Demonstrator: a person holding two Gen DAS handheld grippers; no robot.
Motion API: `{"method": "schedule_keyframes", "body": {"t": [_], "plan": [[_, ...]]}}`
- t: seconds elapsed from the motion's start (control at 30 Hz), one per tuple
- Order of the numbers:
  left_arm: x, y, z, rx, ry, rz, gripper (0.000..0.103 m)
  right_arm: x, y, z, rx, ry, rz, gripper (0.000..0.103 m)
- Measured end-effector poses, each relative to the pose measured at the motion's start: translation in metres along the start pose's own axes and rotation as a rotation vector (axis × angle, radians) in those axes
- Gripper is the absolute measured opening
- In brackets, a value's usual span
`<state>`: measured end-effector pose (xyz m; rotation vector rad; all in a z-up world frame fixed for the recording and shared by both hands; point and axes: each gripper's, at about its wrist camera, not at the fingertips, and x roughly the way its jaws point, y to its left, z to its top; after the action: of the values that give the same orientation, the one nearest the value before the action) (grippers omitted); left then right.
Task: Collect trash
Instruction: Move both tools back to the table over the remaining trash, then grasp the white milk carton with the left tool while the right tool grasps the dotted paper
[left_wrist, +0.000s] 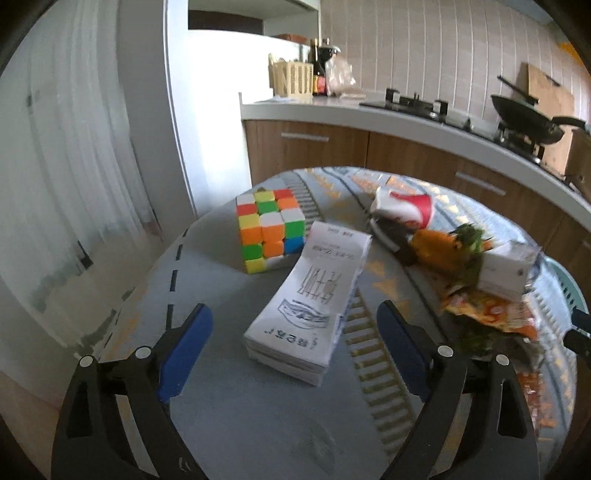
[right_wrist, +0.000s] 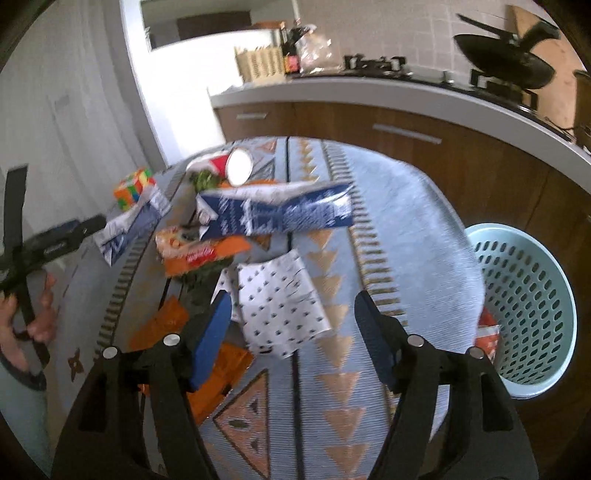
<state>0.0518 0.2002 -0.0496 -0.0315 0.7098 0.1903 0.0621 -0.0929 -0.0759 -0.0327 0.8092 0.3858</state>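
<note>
My left gripper (left_wrist: 293, 308) is open over the table, and a white printed tissue pack (left_wrist: 310, 295) lies between its blue pads without touching them. Behind the pack stands a colourful puzzle cube (left_wrist: 269, 230). A tipped red-and-white paper cup (left_wrist: 404, 208), orange and green scraps (left_wrist: 450, 247) and a white box (left_wrist: 506, 269) lie to the right. My right gripper (right_wrist: 291, 295) is open above a crumpled white dotted paper (right_wrist: 280, 306). Beyond it lie a blue-and-white wrapper (right_wrist: 280, 212) and an orange snack wrapper (right_wrist: 199, 254).
A round table with a patterned cloth (right_wrist: 406, 206) holds everything. A pale teal perforated basket (right_wrist: 532, 295) stands on the floor at its right, with a red wrapper inside. A wooden kitchen counter (right_wrist: 406, 110) with a stove and a wok (right_wrist: 506, 59) runs behind. A hand (right_wrist: 40, 314) holds the other gripper at the left.
</note>
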Motion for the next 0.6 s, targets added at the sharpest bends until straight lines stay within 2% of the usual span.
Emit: {"method": "schedule_keyframes", "body": {"t": [0.2, 0.3, 0.37, 0.4, 0.47, 0.53, 0.6], "plan": [[0.028, -0.005, 0.004, 0.029, 0.062, -0.027, 0.087, 0.013, 0.008, -0.003, -0.031, 0.027, -0.019, 0.067], [0.040, -0.013, 0.003, 0.059, 0.097, -0.003, 0.077, 0.018, 0.006, -0.003, -0.032, 0.042, -0.019, 0.068], [0.048, -0.019, -0.001, 0.082, 0.128, 0.019, 0.068, 0.021, 0.006, -0.004, -0.034, 0.051, -0.019, 0.068], [0.051, -0.020, -0.002, 0.084, 0.141, 0.020, 0.060, 0.022, 0.006, -0.004, -0.037, 0.053, -0.020, 0.068], [0.051, -0.023, -0.004, 0.085, 0.135, 0.032, 0.059, 0.025, 0.007, -0.005, -0.042, 0.061, -0.015, 0.069], [0.048, -0.024, -0.005, 0.084, 0.128, 0.021, 0.051, 0.029, 0.009, -0.006, -0.051, 0.075, -0.017, 0.069], [0.046, -0.025, -0.005, 0.071, 0.131, 0.014, 0.051, 0.030, 0.011, -0.006, -0.053, 0.077, -0.015, 0.069]]}}
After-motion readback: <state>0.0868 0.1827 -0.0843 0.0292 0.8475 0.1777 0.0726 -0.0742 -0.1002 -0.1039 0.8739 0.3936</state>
